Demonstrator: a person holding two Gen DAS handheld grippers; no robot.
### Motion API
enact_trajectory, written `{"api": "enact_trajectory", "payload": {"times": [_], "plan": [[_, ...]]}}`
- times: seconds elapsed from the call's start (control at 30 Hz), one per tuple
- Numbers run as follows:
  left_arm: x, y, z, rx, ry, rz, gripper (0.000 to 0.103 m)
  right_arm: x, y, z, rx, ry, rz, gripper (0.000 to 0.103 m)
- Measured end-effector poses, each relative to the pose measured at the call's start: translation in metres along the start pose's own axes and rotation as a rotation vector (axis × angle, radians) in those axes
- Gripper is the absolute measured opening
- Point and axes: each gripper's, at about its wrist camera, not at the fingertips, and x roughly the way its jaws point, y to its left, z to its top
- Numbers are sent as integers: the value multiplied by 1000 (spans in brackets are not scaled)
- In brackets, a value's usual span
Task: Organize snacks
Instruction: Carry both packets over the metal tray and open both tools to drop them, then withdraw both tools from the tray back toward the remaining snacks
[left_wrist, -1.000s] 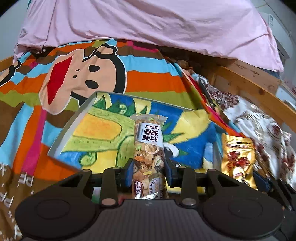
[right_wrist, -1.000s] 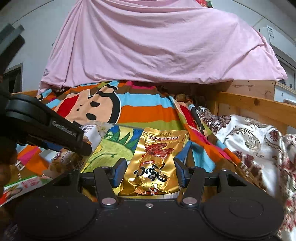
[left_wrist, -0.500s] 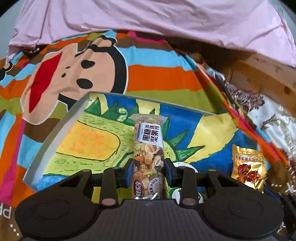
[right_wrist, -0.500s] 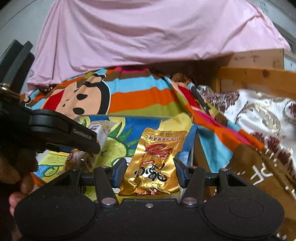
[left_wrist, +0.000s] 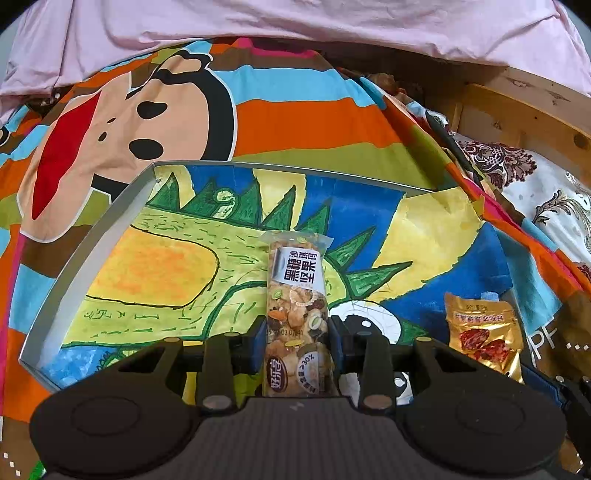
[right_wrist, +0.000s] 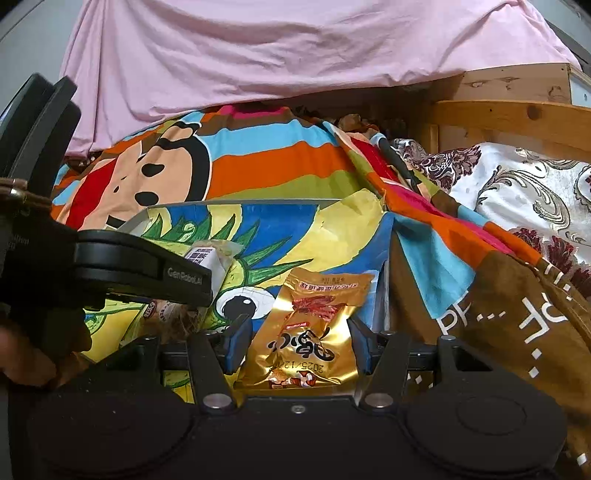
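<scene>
My left gripper (left_wrist: 297, 345) is shut on a clear nut bar (left_wrist: 297, 295) with a white label, held upright over the shallow box (left_wrist: 92, 221) with a green and yellow dinosaur painting inside. My right gripper (right_wrist: 299, 343) is shut on a gold snack packet (right_wrist: 314, 332), held above the box's right part (right_wrist: 236, 205). The gold packet also shows in the left wrist view (left_wrist: 484, 332) at the right. The left gripper's black body (right_wrist: 110, 266) and the nut bar (right_wrist: 207, 258) show at the left of the right wrist view.
The box lies on a striped cartoon monkey blanket (left_wrist: 258, 92). A pink sheet (left_wrist: 295, 18) hangs behind. A wooden bed frame (right_wrist: 517, 114) and a floral cloth (right_wrist: 517, 184) are at the right. A hand (right_wrist: 22, 354) holds the left gripper.
Both grippers have moved forward and lower over the box with their snacks still held. The box looks larger and closer in both views.
</scene>
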Motion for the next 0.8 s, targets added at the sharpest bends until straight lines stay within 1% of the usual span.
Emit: {"api": "enact_trajectory", "payload": {"times": [0.1,0.17,0.23,0.27,0.3,0.33,0.4,0.5,0.53,0.57,0.7,0.8], "plan": [[1,-1,0,8,2,5,38,0,1,0,-1,-1,-1,59],[1,-2,0,14,3,3,39,1,2,0,-4,3,1,63],[1,-3,0,16,12,3,51,1,3,0,-11,2,4,66],[0,-3,0,15,14,-2,54,0,4,0,-15,-2,3,71],[-1,-2,0,13,12,-4,61,-1,4,0,-17,-6,1,74],[-3,-2,0,10,10,-4,68,-3,4,0,-16,-10,-2,79],[-7,0,1,-2,4,-3,75,-7,3,1,-9,-14,0,81],[-18,7,4,-21,-5,-6,82,-19,4,4,-15,-35,-6,88],[-23,9,5,-28,-12,-2,85,-25,4,5,-20,-51,-19,94],[-29,12,6,-35,-24,0,86,-31,5,6,-23,-66,-26,97],[-61,26,7,-57,-82,8,98,-59,2,10,-6,-114,-39,100],[-91,37,5,-82,-135,7,101,-81,2,13,2,-155,-50,102]]}}
